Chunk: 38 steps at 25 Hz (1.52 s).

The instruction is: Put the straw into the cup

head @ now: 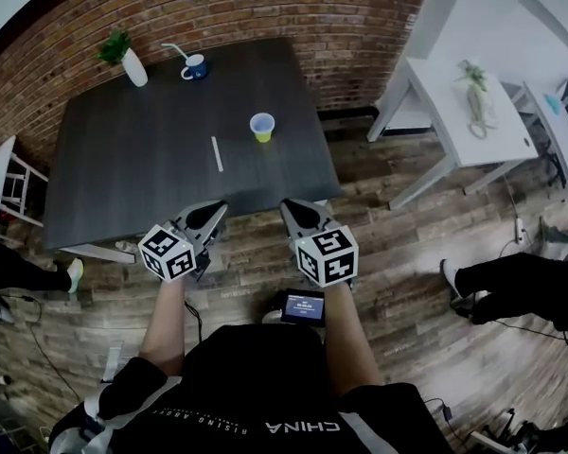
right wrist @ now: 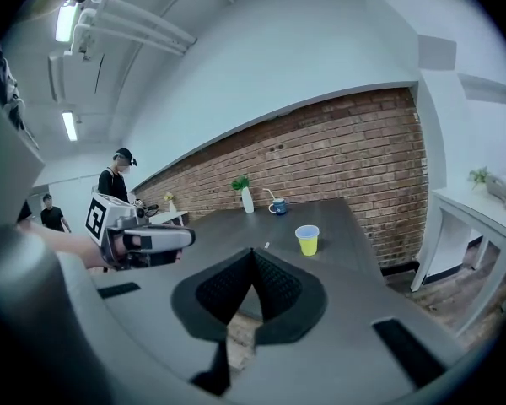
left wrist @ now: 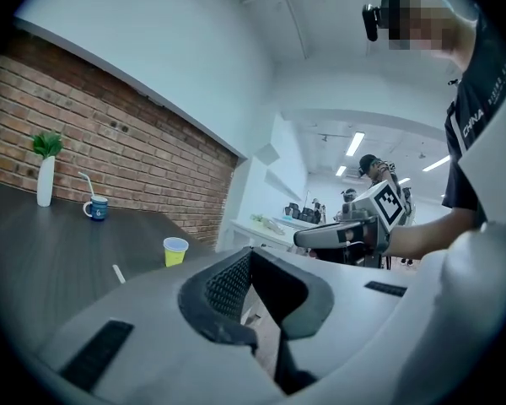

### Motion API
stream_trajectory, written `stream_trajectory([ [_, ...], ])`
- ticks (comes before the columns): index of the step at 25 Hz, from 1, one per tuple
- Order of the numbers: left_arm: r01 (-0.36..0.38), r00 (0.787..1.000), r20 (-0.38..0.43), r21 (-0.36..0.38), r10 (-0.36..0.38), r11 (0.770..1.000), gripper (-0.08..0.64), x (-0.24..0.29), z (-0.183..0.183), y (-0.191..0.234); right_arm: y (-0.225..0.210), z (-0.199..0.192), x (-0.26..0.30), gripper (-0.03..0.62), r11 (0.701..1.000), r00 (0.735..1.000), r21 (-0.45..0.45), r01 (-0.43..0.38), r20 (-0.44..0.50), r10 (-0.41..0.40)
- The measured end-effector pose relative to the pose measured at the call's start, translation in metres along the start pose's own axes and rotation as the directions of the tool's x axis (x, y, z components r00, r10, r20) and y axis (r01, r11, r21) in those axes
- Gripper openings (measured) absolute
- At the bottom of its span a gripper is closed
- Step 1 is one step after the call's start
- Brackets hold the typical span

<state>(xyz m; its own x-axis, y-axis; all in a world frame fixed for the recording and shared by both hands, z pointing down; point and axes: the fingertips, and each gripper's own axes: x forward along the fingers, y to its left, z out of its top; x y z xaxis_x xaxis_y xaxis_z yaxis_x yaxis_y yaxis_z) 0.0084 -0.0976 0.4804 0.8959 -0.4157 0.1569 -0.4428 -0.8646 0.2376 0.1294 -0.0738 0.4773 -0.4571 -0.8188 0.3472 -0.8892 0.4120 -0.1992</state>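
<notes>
A white straw [head: 217, 153] lies flat on the dark table [head: 123, 159], left of a yellow cup [head: 262, 127] that stands upright. The left gripper view shows the cup [left wrist: 175, 251] and the straw [left wrist: 118, 273] ahead; the right gripper view shows the cup [right wrist: 307, 240] and the straw [right wrist: 266, 245] too. My left gripper [head: 214, 212] and my right gripper [head: 292, 207] hover over the floor just short of the table's near edge. Both are shut with nothing between their jaws.
A blue mug [head: 194, 66] with a bent straw and a white vase [head: 133, 66] with a green plant stand at the table's far edge by the brick wall. A white table [head: 464, 112] stands to the right. People's legs [head: 511, 287] and cables lie on the wooden floor.
</notes>
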Motion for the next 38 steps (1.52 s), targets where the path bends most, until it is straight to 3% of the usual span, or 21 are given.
stream_trajectory([
  [5, -0.043, 0.999, -0.010, -0.015, 0.043, 0.999, 0.003, 0.021, 0.002, 0.017, -0.026, 0.010, 0.020, 0.005, 0.999, 0.999, 0.009, -0.033, -0.002, 0.033],
  [15, -0.129, 0.991, -0.028, -0.083, 0.127, 0.988, 0.003, 0.021, -0.011, 0.076, -0.034, 0.011, 0.070, 0.005, 0.997, 0.996, 0.015, -0.078, -0.047, 0.079],
  [26, -0.117, 0.993, -0.040, -0.084, 0.114, 0.990, 0.002, 0.041, 0.006, 0.165, -0.044, 0.054, 0.149, 0.005, 0.997, 0.996, -0.037, -0.074, -0.058, 0.072],
  [38, -0.114, 0.991, -0.082, -0.127, 0.104, 0.985, 0.003, 0.051, 0.000, 0.236, -0.043, 0.064, 0.203, 0.005, 0.999, 0.996, -0.042, -0.035, -0.088, 0.031],
])
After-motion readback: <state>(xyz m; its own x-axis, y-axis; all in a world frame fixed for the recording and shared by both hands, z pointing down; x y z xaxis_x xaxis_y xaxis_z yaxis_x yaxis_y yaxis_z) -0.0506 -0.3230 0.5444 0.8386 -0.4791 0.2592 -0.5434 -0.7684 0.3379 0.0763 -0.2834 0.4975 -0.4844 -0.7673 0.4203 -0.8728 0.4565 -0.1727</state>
